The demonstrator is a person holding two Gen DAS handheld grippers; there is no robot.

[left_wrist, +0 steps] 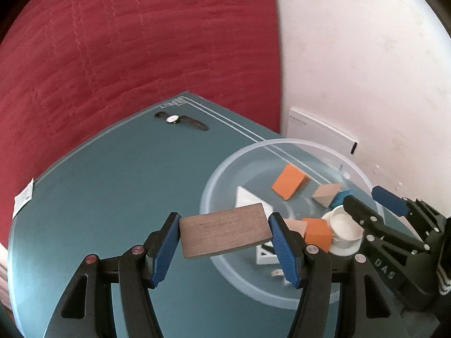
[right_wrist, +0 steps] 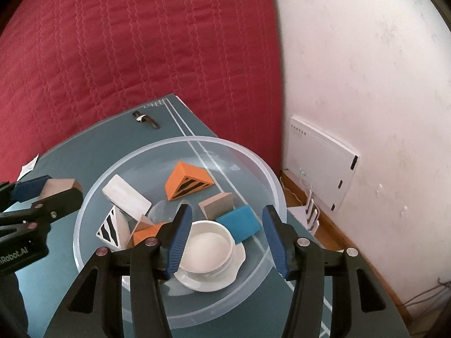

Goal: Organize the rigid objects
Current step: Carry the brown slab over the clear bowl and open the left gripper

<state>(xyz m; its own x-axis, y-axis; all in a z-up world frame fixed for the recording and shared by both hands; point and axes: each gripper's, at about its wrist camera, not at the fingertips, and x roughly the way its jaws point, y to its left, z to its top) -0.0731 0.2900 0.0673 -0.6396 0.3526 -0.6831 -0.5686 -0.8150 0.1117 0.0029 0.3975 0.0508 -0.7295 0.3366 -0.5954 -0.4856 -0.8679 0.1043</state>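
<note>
My left gripper [left_wrist: 224, 232] is shut on a brown wooden board [left_wrist: 225, 233] and holds it flat above the near left rim of a clear plastic bowl [left_wrist: 363, 174]. The bowl [right_wrist: 265, 169] holds an orange wedge [right_wrist: 187, 184], a white block [right_wrist: 126, 197], a blue block [right_wrist: 239, 222], a tan block [right_wrist: 218, 204] and a white cup on a saucer [right_wrist: 210, 246]. My right gripper [right_wrist: 227, 233] is open and empty over the cup. It also shows in the left wrist view [left_wrist: 375, 200]. The left gripper with the board [right_wrist: 60, 187] shows at the left of the right wrist view.
The bowl stands on a teal table [left_wrist: 112, 183]. A wristwatch [left_wrist: 180, 119] lies at the table's far corner. A red quilted bed [left_wrist: 141, 42] lies behind the table. A white wall with a white box [right_wrist: 321, 160] is to the right.
</note>
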